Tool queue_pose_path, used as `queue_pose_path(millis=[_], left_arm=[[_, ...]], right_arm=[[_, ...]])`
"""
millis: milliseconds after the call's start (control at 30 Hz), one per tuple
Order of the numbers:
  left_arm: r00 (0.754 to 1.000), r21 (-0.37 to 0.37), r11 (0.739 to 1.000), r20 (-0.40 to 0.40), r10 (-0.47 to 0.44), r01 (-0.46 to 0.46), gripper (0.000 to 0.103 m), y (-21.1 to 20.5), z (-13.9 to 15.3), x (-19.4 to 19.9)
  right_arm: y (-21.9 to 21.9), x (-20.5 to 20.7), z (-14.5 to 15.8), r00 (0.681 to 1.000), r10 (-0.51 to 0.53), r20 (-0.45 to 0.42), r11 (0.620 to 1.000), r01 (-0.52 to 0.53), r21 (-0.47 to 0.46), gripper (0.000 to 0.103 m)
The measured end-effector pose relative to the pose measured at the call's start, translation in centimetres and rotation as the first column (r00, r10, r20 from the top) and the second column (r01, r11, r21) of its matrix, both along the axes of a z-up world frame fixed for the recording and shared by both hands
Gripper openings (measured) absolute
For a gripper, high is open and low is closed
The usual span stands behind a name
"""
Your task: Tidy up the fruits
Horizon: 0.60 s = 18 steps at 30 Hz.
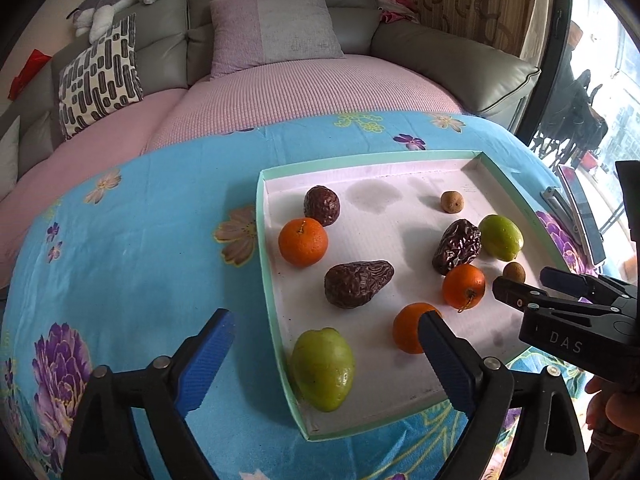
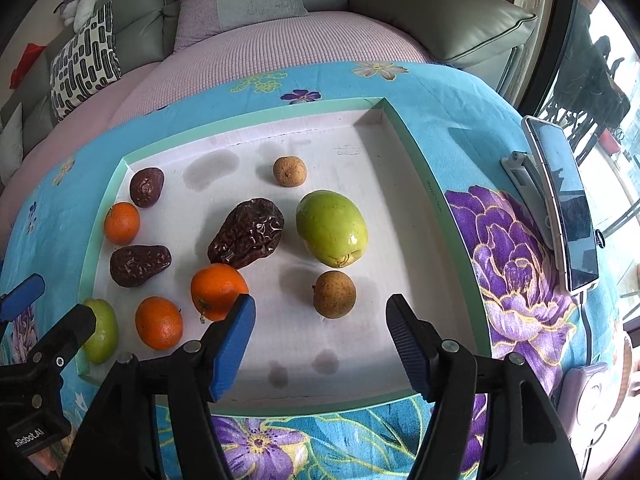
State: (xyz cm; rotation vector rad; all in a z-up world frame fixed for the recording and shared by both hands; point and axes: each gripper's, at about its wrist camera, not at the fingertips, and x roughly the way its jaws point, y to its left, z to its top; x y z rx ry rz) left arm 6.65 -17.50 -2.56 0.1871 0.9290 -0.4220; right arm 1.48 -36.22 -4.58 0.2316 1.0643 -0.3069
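Both tools are black plastic clamps. The left gripper (image 1: 326,356) carries ribbed blue pads (image 1: 208,356) and round silver rivets (image 1: 162,362). The right gripper (image 2: 320,344) looks the same, with white lettering (image 1: 566,342) reading "DAS" on its body.

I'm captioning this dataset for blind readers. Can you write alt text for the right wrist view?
The open right gripper hovers over a shallow white tray on a blue floral cloth, its fingers framing a small brown fruit. Three oranges, three wrinkled dark fruits, two green fruits and another small brown one lie scattered in the tray.
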Motion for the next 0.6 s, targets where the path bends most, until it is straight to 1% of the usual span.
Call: queue_pose_path(millis=[33, 100, 133, 233, 267, 333, 400, 500, 600], left_arm=[[1.0, 0.005, 1.0, 0.009, 0.02, -0.02, 0.103, 0.6, 0.1, 0.2], [0.998, 0.012, 0.998, 0.025, 0.057, -0.057, 0.103, 1.6, 0.2, 0.6], [0.997, 0.013, 0.997, 0.031, 0.075, -0.076, 0.103, 2.2, 0.3, 0.8], [0.99, 0.001, 0.991, 0.043, 0.134, -0.134, 0.103, 3.9, 0.5, 1.4], [0.987, -0.006, 0.988, 0.044, 0.152, -0.152, 0.103, 4.4, 0.6, 1.6], [0.982, -0.027, 0.983, 0.042, 0.185, -0.184, 0.103, 5.6, 0.8, 1.9], [0.979, -0.045, 0.979, 0.046, 0.2, -0.198, 0.103, 6.6, 1.1, 1.9], [0.976, -0.036, 0.977, 0.05, 0.213, -0.212, 0.103, 7.8, 1.3, 1.7], [0.972, -0.023, 0.974, 0.061, 0.228, -0.227, 0.103, 9.1, 1.5, 1.0]], right_arm=[[0.1, 0.0, 0.1, 1.0, 0.003, 0.0, 1.0, -0.003, -0.005, 0.07], [0.5, -0.1, 0.5, 1.0, 0.009, 0.002, 1.0, -0.009, -0.017, 0.078], [0.6, -0.1, 0.6, 1.0, 0.01, 0.006, 1.0, -0.01, -0.021, 0.084], [1.0, -0.3, 1.1, 0.999, 0.023, 0.034, 1.0, -0.022, -0.016, 0.086], [1.2, -0.2, 1.3, 0.999, 0.025, 0.041, 1.0, -0.024, -0.018, 0.09], [1.7, -0.1, 1.6, 0.998, 0.032, 0.054, 0.999, -0.03, -0.031, 0.091], [2.3, 0.0, 2.1, 0.996, 0.037, 0.078, 0.999, -0.035, -0.039, 0.091], [3.4, -0.3, 2.8, 0.992, 0.056, 0.113, 0.998, -0.053, -0.03, 0.091], [4.8, -0.7, 3.0, 0.99, 0.07, 0.125, 0.997, -0.065, -0.041, 0.091]])
